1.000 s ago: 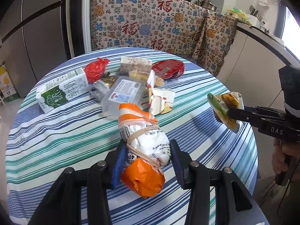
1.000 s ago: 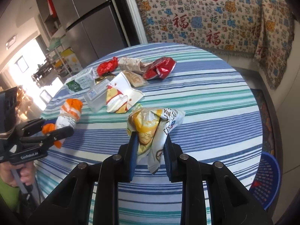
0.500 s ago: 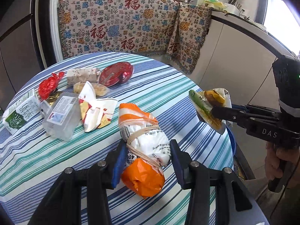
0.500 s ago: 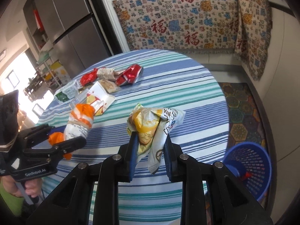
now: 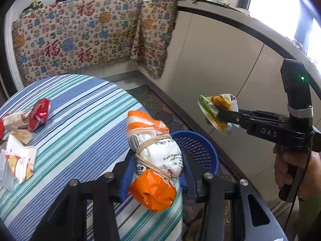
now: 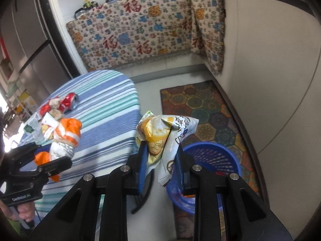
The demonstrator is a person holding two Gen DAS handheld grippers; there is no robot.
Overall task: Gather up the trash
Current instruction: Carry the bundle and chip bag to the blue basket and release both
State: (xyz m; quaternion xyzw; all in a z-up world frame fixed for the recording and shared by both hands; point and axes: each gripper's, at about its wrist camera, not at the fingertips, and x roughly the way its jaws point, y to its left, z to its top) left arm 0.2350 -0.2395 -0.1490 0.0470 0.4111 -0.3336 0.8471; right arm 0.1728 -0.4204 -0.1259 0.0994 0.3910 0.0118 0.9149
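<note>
I hold banded orange-white bag [image 5: 154,156] in left gripper [image 5: 155,172], crumpled snack wrapper [image 6: 164,138] in right gripper [image 6: 160,166]. Risk: early release drops trash outside blue basket [image 6: 224,152]; left load overhangs table edge [image 5: 128,104].

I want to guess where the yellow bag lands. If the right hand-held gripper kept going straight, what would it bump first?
Probably the blue basket on the floor: it lies just ahead of and below the right hand-held gripper and its snack bag. Depth is hard to judge.

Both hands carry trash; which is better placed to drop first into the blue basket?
Probably right. The right hand-held gripper holds the yellow snack wrapper beside the blue basket; the left hand-held gripper, clamping the orange bundle, sits over the table edge.
</note>
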